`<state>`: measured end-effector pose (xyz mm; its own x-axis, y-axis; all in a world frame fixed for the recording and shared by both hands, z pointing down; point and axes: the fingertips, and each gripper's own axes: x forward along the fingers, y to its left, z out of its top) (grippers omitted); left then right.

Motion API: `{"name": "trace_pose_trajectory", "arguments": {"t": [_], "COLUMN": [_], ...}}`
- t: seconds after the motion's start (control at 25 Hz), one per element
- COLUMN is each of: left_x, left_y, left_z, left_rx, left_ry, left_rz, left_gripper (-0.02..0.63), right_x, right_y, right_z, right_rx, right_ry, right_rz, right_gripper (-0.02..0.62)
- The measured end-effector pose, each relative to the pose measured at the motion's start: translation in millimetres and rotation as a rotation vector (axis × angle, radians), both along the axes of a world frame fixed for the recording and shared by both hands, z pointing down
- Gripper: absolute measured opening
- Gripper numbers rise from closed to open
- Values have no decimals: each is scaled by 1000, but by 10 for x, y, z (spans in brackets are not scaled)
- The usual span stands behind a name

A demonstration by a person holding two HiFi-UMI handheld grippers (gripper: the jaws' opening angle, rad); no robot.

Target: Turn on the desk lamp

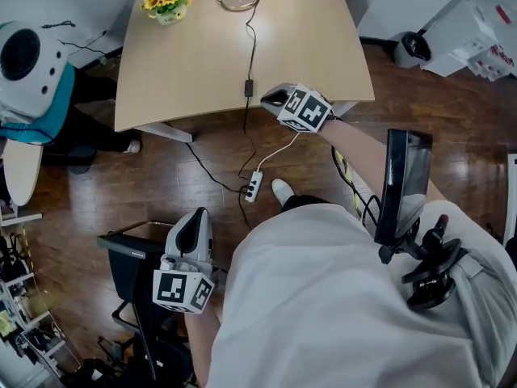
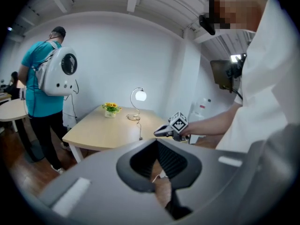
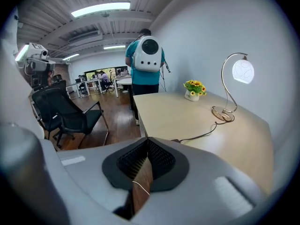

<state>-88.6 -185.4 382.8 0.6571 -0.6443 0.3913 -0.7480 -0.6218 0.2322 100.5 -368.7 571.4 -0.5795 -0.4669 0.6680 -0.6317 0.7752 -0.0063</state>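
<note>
Turning on the lamp: this job looks done; the desk lamp [image 3: 243, 72] is seen glowing at the far end of the surface [image 1: 202, 63], near the flowers [image 1: 166, 1].
Left to do: nothing more, it is judged; the cord switch [image 1: 249, 87] is not touched now.
Right tongs [image 1: 272, 97]: pressed together, nothing is held; they are found by the near edge of the surface, close to the switch.
Left tongs [image 1: 196, 217]: pressed together, nothing is held; they are found above the floor, well apart from the lamp.
Writing: none can be read; only black-and-white squares are seen on the tongs.
</note>
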Motion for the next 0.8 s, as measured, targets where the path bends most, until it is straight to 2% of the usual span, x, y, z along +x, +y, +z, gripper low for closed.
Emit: {"name": "trace_pose_trajectory", "arguments": {"t": [0.24,0.68,0.8], "left_x": [-55,-296,-375], "left_y": [397,1251,1497], "left_z": [-52,-194,-171], "left_rx": [35,85,76], "left_ry": [-12,32,33], "left_rz": [88,201,226], "left_gripper": [20,20,20], "right_x": [43,131,64], "right_y": [781,2437,2881], "right_z": [-258,-804,-966], "right_rx": [33,113,138], "right_ry": [-72,-147,-171], "right_rz": [97,295,329], "right_gripper": [5,5,5]}}
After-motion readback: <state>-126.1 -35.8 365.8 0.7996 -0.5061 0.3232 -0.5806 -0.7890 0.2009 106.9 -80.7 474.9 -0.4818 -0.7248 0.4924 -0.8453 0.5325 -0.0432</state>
